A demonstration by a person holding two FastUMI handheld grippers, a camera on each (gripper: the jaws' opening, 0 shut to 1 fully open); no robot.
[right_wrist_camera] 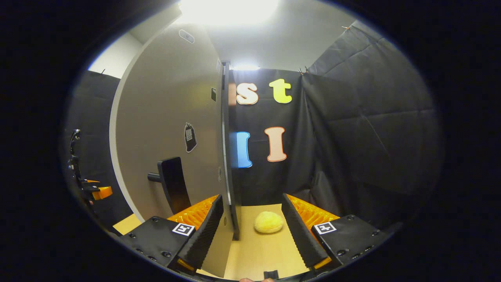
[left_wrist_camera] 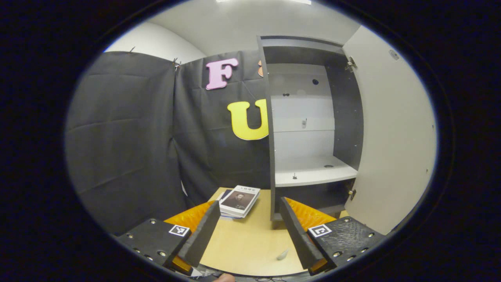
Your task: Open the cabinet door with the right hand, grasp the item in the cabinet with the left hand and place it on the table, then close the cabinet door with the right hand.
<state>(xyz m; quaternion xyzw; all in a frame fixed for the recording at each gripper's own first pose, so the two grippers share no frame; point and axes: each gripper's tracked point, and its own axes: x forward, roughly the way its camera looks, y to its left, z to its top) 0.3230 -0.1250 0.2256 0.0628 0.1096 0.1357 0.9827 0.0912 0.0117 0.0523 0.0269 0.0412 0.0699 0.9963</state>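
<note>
Left tool (left_wrist_camera: 248,231) held level above the counter (left_wrist_camera: 250,250), released, fingers spread with nothing between them, aimed at the cabinet (left_wrist_camera: 305,129). Cabinet door (left_wrist_camera: 391,133) swung wide open to the right of the cabinet; white shelf (left_wrist_camera: 313,170) inside bare apart from small fittings. Stack of books (left_wrist_camera: 239,200) lying flat on the counter just left of the cabinet's front edge.

Right tool (right_wrist_camera: 252,231) likewise released, fingers parted on either side of the cabinet door's (right_wrist_camera: 168,129) free edge, not pressing on it. Dark door handle (right_wrist_camera: 172,188) standing out from the door's face, left of the edge. Yellow round item (right_wrist_camera: 268,222) resting on the counter (right_wrist_camera: 258,250) just right of the door's edge, between the fingers in the picture but farther off. Other tool (right_wrist_camera: 92,190) far to the left of the door.
</note>
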